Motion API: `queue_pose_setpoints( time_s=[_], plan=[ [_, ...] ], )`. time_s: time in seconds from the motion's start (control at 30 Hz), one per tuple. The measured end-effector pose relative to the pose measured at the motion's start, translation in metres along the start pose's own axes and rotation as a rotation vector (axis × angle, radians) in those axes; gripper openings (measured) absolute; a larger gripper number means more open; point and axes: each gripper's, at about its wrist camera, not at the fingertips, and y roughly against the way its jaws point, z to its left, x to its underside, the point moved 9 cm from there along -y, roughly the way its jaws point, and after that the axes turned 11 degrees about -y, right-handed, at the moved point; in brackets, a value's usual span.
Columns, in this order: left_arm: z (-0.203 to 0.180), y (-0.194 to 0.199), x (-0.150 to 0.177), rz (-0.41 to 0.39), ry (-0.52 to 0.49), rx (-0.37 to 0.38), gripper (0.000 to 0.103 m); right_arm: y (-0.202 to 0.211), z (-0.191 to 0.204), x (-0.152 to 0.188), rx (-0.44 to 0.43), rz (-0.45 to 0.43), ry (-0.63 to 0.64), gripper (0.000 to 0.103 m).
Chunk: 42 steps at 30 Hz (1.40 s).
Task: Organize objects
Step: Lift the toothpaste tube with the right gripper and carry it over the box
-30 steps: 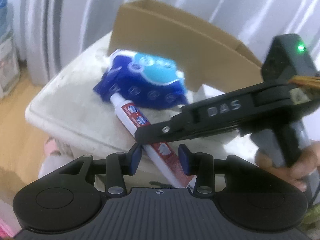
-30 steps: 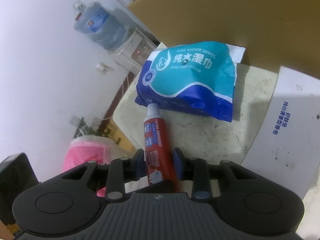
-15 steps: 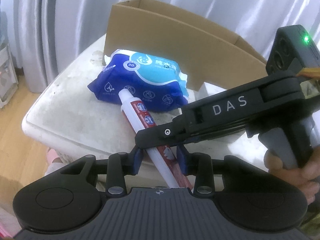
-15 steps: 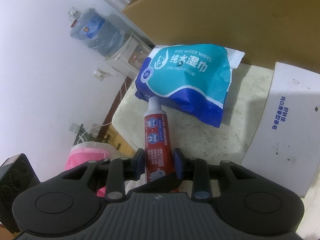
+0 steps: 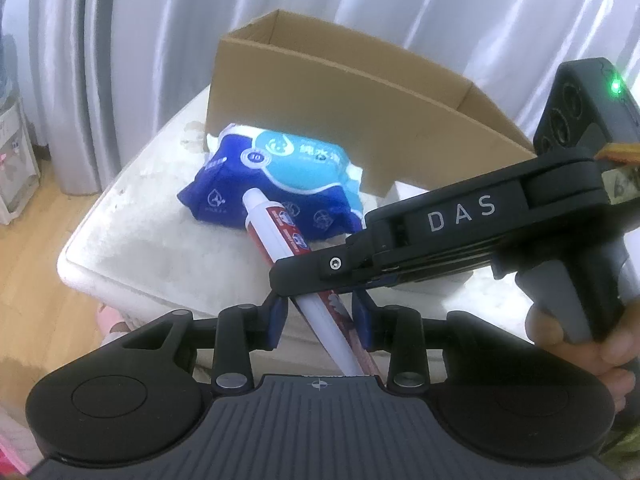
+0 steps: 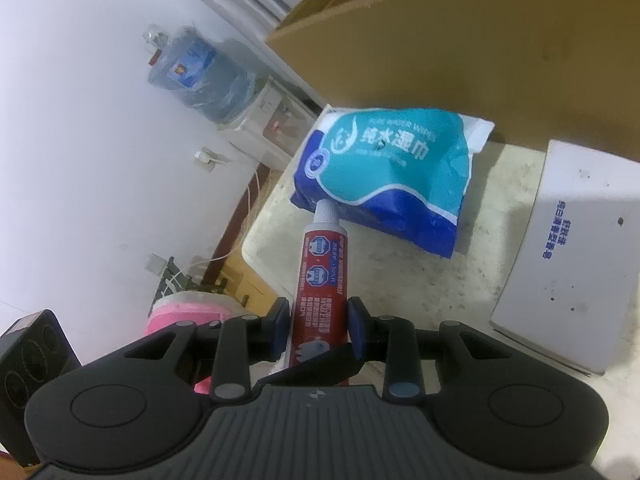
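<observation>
A red and white toothpaste tube (image 6: pixel 322 276) sits between the fingers of my right gripper (image 6: pixel 319 322), which is shut on it; its white cap points at a blue wet-wipes pack (image 6: pixel 390 172). In the left wrist view the tube (image 5: pixel 288 240) runs down between the fingers of my left gripper (image 5: pixel 320 316), which stand apart on either side of it; whether they touch it is unclear. The right gripper's body (image 5: pixel 460 232) crosses just above them. The wipes pack (image 5: pixel 280 176) lies on the white table (image 5: pixel 152 224) in front of an open cardboard box (image 5: pixel 360 112).
A flat white box (image 6: pixel 572 256) with blue print lies on the table to the right of the wipes. A water dispenser (image 6: pixel 208 76) stands by the wall. A pink object (image 6: pixel 188 312) is on the floor beyond the table edge. Curtains (image 5: pixel 120 40) hang behind.
Both grippers and the tube have risen and pulled back a little from the wipes pack. The box top now shows more in both views. The right gripper's hold is unchanged.
</observation>
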Motion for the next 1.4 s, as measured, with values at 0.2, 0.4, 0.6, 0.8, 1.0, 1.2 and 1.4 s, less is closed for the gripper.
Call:
queue_pose_setpoints(
  time_s=[0.2,0.4,0.6,0.8,1.0,1.2,1.4],
  plan=[
    [-0.005,0.007,-0.005,-0.012,-0.028,-0.018,0.034,0.009,0.005,-0.004,-0.025,-0.018,-0.002,0.035],
    [-0.012,0.009,-0.017,-0.03,-0.063,-0.033,0.034,0.021,0.012,-0.008,-0.052,-0.041,0.0,0.035],
    [-0.021,0.014,-0.027,-0.045,-0.088,-0.033,0.034,0.033,0.017,-0.013,-0.079,-0.067,-0.003,0.035],
    [-0.029,0.023,-0.029,-0.052,-0.111,-0.031,0.034,0.046,0.015,-0.015,-0.087,-0.088,-0.006,0.035],
    [-0.038,0.026,-0.034,-0.056,-0.127,-0.028,0.034,0.057,0.012,-0.018,-0.094,-0.111,-0.015,0.035],
    [-0.045,0.022,-0.044,-0.058,-0.139,-0.022,0.034,0.067,0.009,-0.024,-0.1,-0.13,-0.029,0.035],
    [-0.052,0.017,-0.058,-0.067,-0.151,-0.014,0.034,0.079,0.004,-0.034,-0.105,-0.15,-0.037,0.035]
  ],
)
